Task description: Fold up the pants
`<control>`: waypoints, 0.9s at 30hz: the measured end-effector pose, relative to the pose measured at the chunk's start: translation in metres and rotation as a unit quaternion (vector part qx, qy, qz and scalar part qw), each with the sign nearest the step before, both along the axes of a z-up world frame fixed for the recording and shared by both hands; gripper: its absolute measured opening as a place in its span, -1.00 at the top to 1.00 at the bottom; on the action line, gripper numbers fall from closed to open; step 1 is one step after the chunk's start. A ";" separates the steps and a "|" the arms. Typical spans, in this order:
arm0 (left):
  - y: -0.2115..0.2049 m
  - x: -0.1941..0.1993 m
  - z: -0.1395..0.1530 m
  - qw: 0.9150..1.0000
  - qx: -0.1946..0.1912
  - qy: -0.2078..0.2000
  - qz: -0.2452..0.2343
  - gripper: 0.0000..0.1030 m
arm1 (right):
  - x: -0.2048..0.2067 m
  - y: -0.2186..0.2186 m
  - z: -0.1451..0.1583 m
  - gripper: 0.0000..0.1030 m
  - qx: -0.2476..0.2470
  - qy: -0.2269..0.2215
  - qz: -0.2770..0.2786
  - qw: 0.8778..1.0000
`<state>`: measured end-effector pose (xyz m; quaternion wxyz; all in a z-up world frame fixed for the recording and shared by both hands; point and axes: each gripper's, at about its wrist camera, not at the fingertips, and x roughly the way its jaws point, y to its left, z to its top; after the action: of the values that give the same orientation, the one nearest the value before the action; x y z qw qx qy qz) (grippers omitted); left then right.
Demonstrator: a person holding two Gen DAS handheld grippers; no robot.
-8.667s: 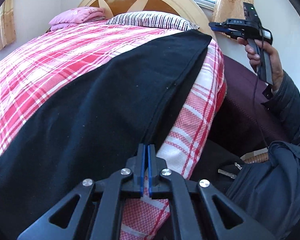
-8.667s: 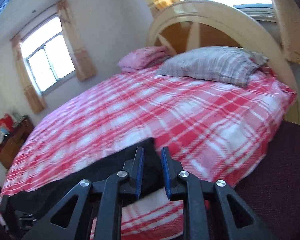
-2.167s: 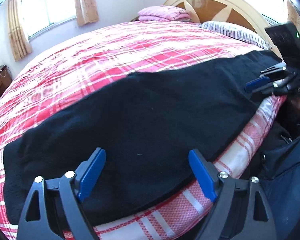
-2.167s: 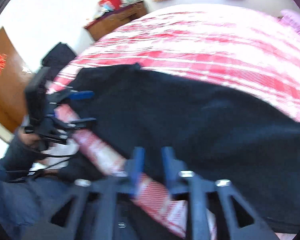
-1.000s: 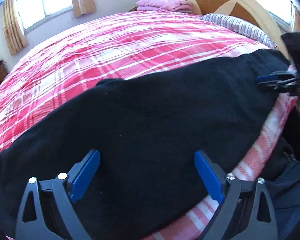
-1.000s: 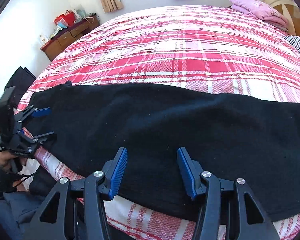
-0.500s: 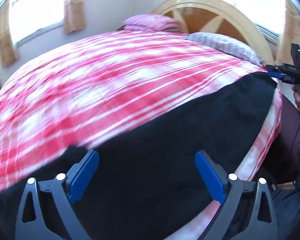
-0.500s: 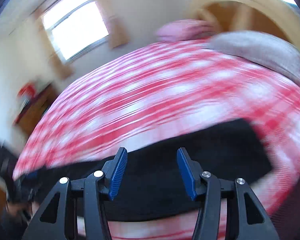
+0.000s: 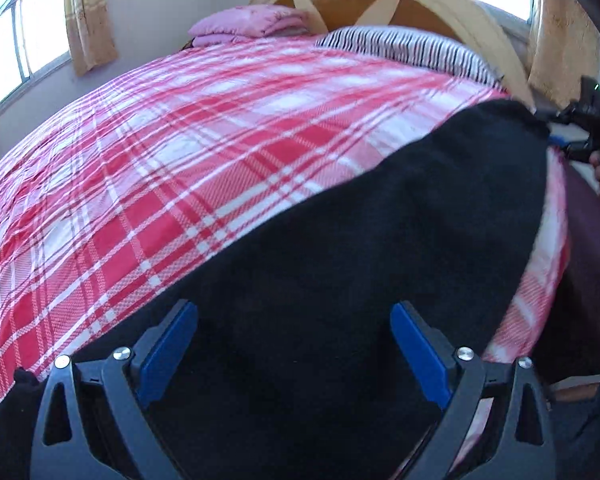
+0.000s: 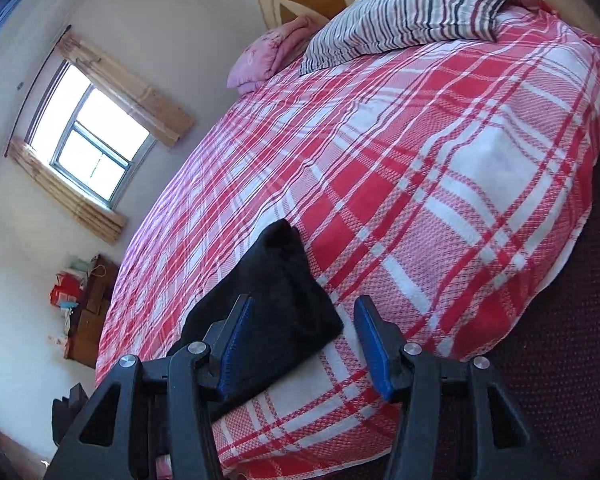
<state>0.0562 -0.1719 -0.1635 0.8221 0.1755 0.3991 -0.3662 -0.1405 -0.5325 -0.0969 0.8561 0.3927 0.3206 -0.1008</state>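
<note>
Long black fabric pants (image 9: 360, 280) lie flat along the near edge of the red-and-white plaid bed (image 9: 180, 160). Left gripper (image 9: 294, 344) spread wide, empty, above mid-leg; right gripper (image 10: 300, 338) moderately parted over the end corner. Best bite both layers squarely before lifting.

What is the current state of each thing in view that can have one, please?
Black pants: laid flat in a long strip along the bed's near edge, ungripped.
Left hand-held gripper: open, above the pants.
Right hand-held gripper: open, at the end of the pants.
Plaid bedspread: spread flat.
Striped pillow: at the headboard.
Pink bedding: folded.
</note>
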 end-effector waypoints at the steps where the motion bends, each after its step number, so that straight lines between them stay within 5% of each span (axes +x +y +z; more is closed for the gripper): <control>1: 0.001 0.002 -0.003 1.000 0.000 0.007 0.001 -0.93 | 0.002 0.002 -0.001 -0.04 -0.001 -0.007 0.003 1.000; 4: 0.006 0.001 -0.001 1.000 -0.012 0.008 0.003 -0.93 | 0.005 0.006 -0.007 -0.03 0.002 -0.021 0.010 1.000; 9: 0.019 0.001 0.007 0.999 -0.039 0.013 0.020 -0.93 | 0.002 0.001 -0.011 0.41 0.009 -0.027 -0.003 1.000; 12: 0.023 0.004 0.004 0.998 -0.044 0.019 0.029 -0.93 | 0.002 -0.003 -0.018 0.47 0.029 -0.038 0.002 0.999; 18: 0.035 0.016 -0.001 0.996 -0.051 0.013 0.066 -0.93 | 0.002 0.001 -0.008 0.45 -0.043 -0.014 -0.005 0.999; 22: 0.035 0.015 -0.002 0.996 -0.052 0.013 0.067 -0.93 | 0.007 0.008 -0.012 0.46 -0.030 -0.026 0.017 0.999; 24: 0.035 0.014 -0.001 0.996 -0.053 0.013 0.064 -0.93 | 0.006 0.007 -0.011 0.68 -0.019 -0.038 0.017 0.999; 27: 0.038 0.014 -0.002 0.996 -0.057 0.016 0.064 -0.93 | -0.004 0.007 0.000 0.74 -0.015 -0.067 0.011 0.998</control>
<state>0.0702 -0.1344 -0.1651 0.8458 0.0961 0.4013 -0.3381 -0.1441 -0.5255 -0.0970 0.8827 0.3817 0.2654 -0.0694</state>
